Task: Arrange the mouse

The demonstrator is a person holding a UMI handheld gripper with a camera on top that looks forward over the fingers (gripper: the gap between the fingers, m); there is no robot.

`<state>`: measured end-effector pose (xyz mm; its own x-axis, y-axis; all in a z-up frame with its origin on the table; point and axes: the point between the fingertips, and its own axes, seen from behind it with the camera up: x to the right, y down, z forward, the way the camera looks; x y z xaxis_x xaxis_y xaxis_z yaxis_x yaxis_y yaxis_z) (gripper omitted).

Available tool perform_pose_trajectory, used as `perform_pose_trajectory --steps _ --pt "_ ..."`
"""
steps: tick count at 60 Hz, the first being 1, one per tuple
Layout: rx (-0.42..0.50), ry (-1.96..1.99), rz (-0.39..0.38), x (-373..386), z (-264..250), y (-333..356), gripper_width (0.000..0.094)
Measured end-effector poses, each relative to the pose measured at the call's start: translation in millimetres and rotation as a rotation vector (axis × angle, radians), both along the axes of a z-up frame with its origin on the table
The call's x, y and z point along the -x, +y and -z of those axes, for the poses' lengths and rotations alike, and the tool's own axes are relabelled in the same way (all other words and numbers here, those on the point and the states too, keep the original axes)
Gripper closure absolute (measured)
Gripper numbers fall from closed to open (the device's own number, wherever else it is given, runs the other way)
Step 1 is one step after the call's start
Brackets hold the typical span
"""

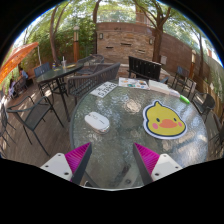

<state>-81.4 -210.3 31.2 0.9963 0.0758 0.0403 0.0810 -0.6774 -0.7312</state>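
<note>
A white computer mouse (97, 121) lies on a round glass table (125, 105), left of a yellow duck-shaped mouse pad (163, 121). My gripper (113, 158) is above the table's near edge with its two pink-padded fingers (78, 157) spread wide. The mouse lies beyond the left finger, and nothing is between the fingers. The duck pad lies beyond the right finger.
A paper sheet (104, 90) and some printed items (135, 85) lie on the far part of the table. Dark metal chairs (30, 118) and another table (70, 72) stand to the left. A dark monitor-like screen (145, 68) and chairs (205, 105) stand behind and right.
</note>
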Motion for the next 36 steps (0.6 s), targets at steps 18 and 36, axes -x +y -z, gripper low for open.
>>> perform_pose_trajectory --steps 18,36 --pt "0.017 -0.036 -0.033 43.2 44.2 103.2 0.0091" --pt "0.030 -0.041 0.035 21.5 48.4 155.0 0.0142"
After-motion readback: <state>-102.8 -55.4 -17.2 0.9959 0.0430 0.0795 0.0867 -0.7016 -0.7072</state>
